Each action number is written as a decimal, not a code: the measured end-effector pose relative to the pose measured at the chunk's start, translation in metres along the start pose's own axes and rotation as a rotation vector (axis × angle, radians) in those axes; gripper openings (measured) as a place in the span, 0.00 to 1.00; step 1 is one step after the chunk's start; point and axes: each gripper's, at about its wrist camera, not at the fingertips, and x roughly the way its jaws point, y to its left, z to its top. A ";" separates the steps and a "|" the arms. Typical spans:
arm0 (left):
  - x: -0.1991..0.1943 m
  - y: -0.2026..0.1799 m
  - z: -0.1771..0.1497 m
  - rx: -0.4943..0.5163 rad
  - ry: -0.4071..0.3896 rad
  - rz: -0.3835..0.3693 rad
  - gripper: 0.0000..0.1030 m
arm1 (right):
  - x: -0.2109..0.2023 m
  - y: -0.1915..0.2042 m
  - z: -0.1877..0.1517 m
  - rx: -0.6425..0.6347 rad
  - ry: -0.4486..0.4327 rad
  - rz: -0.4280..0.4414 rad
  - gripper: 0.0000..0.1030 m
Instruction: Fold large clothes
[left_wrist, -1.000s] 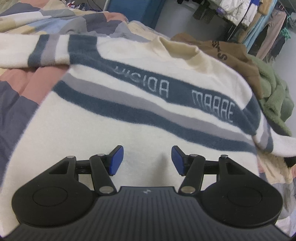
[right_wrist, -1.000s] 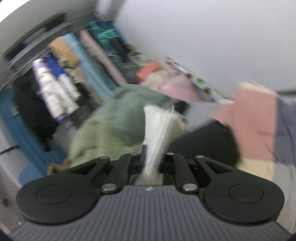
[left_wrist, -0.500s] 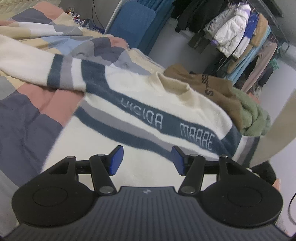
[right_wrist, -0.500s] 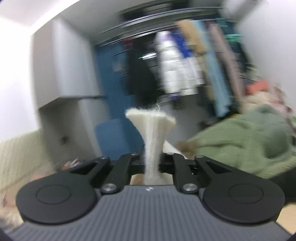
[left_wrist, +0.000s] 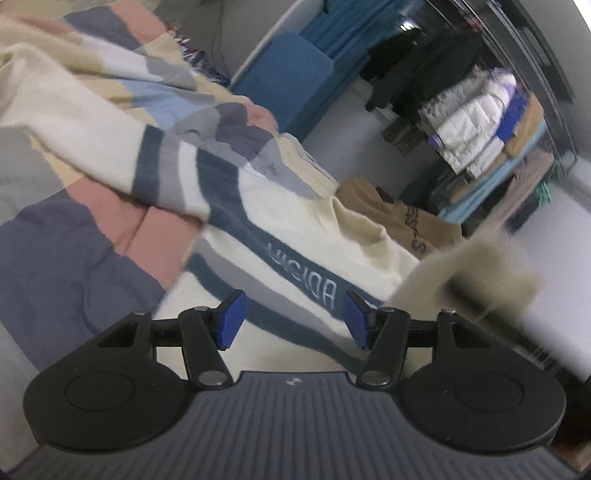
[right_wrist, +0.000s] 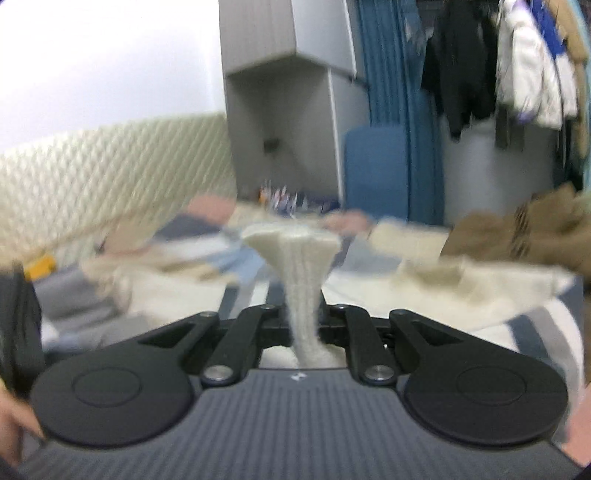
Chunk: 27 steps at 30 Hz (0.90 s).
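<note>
Over the bed (left_wrist: 74, 229), the right gripper (right_wrist: 304, 325), clamped on the cream sleeve cuff (right_wrist: 295, 240), should lay it flat across the sweater (left_wrist: 303, 236), while the left gripper (left_wrist: 291, 317) waits open and empty.

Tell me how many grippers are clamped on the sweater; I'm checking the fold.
1: the right gripper pinches a cream cuff. The left gripper is open above the sweater.
</note>
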 end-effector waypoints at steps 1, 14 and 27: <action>0.001 0.003 0.000 -0.013 0.006 -0.002 0.62 | 0.011 0.006 -0.009 0.005 0.040 0.008 0.12; 0.007 0.011 0.000 -0.046 0.016 0.010 0.62 | 0.044 0.033 -0.079 -0.011 0.342 0.083 0.51; 0.028 -0.015 -0.019 0.057 0.094 0.003 0.62 | -0.018 0.006 -0.082 0.035 0.463 0.071 0.52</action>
